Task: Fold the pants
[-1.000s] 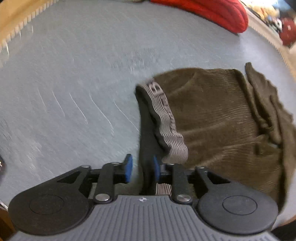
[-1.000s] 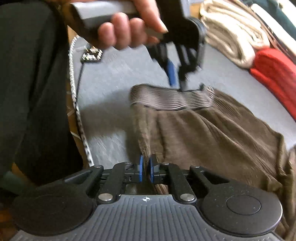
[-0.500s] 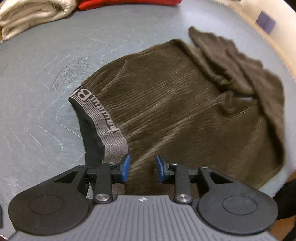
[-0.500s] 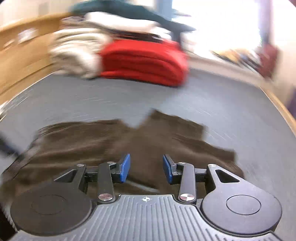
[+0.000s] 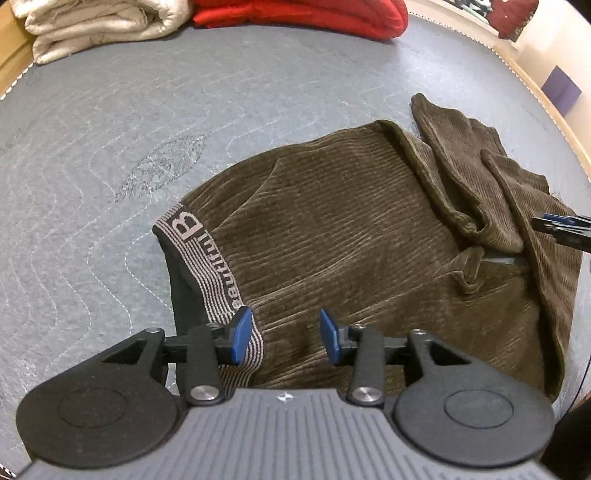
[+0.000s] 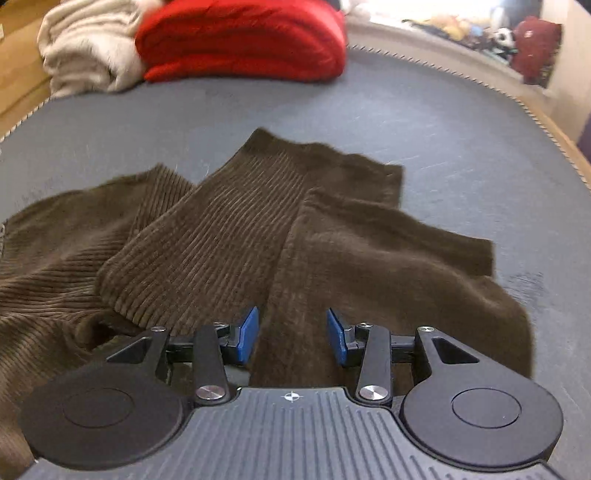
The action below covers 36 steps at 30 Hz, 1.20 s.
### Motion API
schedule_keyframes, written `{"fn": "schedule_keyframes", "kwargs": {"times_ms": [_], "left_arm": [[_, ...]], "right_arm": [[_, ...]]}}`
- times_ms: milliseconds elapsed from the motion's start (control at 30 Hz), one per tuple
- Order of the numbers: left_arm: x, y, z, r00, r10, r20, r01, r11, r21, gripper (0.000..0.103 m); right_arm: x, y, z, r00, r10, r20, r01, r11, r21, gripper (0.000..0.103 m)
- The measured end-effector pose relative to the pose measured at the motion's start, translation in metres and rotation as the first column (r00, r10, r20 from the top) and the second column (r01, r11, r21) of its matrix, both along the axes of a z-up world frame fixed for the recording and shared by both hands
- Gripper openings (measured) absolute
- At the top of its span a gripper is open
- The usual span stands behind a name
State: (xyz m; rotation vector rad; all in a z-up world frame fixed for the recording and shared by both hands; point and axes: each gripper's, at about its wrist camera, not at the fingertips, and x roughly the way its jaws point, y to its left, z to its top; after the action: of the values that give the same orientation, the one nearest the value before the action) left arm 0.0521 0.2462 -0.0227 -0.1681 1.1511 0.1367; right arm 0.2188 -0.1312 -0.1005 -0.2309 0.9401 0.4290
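Brown corduroy pants lie rumpled on the grey quilted surface, with a striped grey waistband at the left and the legs bunched at the right. My left gripper is open and empty, just above the waistband end. My right gripper is open and empty over the folded-back leg ends; its tip also shows at the right edge of the left wrist view.
A folded red garment and a cream blanket lie at the far edge of the grey surface. They also show in the right wrist view: the red garment and the cream blanket. A wooden rim borders the surface on the right.
Both grippers have let go of the waistband and opened. The right gripper has swung from the waist to the leg end. The pants now lie flat on the surface.
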Motion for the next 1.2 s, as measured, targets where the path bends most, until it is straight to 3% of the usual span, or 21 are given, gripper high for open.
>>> {"fn": "schedule_keyframes", "kwargs": {"times_ms": [200, 233, 267, 467, 600, 767, 900, 967, 1067, 1133, 1200], "left_arm": [[0.001, 0.0, -0.002, 1.0, -0.007, -0.008, 0.007, 1.0, 0.02, 0.049], [0.001, 0.001, -0.003, 1.0, -0.004, -0.011, 0.004, 1.0, 0.021, 0.049], [0.001, 0.001, -0.003, 1.0, 0.0, -0.014, 0.0, 1.0, 0.024, 0.049], [-0.002, 0.0, 0.003, 1.0, 0.012, 0.006, -0.012, 1.0, 0.028, 0.049], [-0.01, -0.007, 0.009, 0.999, -0.016, 0.028, 0.015, 0.999, 0.037, 0.049], [-0.02, -0.014, 0.016, 0.996, -0.07, 0.056, 0.068, 0.996, 0.05, 0.049], [-0.021, -0.013, 0.013, 0.995, -0.092, 0.044, 0.089, 0.994, 0.067, 0.049], [-0.019, -0.011, 0.012, 0.995, -0.091, 0.036, 0.088, 0.993, 0.074, 0.049], [-0.015, -0.01, 0.01, 0.997, -0.078, 0.027, 0.076, 0.994, 0.073, 0.049], [-0.013, -0.011, 0.009, 0.997, -0.076, 0.026, 0.074, 0.995, 0.073, 0.053], [-0.012, -0.014, 0.009, 0.997, -0.08, 0.021, 0.079, 0.994, 0.081, 0.055]], "right_arm": [[0.012, 0.021, -0.027, 0.999, 0.025, -0.046, -0.029, 0.995, -0.094, 0.043], [0.012, 0.019, -0.026, 0.999, 0.02, -0.041, -0.024, 0.995, -0.092, 0.029], [0.012, 0.014, -0.023, 0.999, 0.008, -0.041, -0.012, 0.996, -0.091, 0.007], [0.0, -0.042, 0.013, 0.995, -0.103, 0.019, 0.103, 0.995, 0.002, 0.007], [-0.021, -0.113, 0.022, 0.975, -0.223, 0.018, 0.223, 0.975, -0.015, 0.006], [-0.069, -0.226, 0.005, 0.921, -0.383, -0.069, 0.373, 0.919, -0.124, 0.005], [-0.115, -0.31, -0.026, 0.821, -0.501, -0.272, 0.472, 0.865, -0.169, 0.005], [-0.132, -0.332, -0.037, 0.788, -0.512, -0.341, 0.488, 0.858, -0.159, 0.005], [-0.14, -0.35, -0.033, 0.778, -0.565, -0.275, 0.535, 0.825, -0.182, 0.007], [-0.138, -0.366, -0.02, 0.748, -0.623, -0.229, 0.625, 0.777, -0.075, 0.007], [-0.135, -0.38, -0.005, 0.72, -0.676, -0.156, 0.686, 0.727, 0.02, 0.014]]}}
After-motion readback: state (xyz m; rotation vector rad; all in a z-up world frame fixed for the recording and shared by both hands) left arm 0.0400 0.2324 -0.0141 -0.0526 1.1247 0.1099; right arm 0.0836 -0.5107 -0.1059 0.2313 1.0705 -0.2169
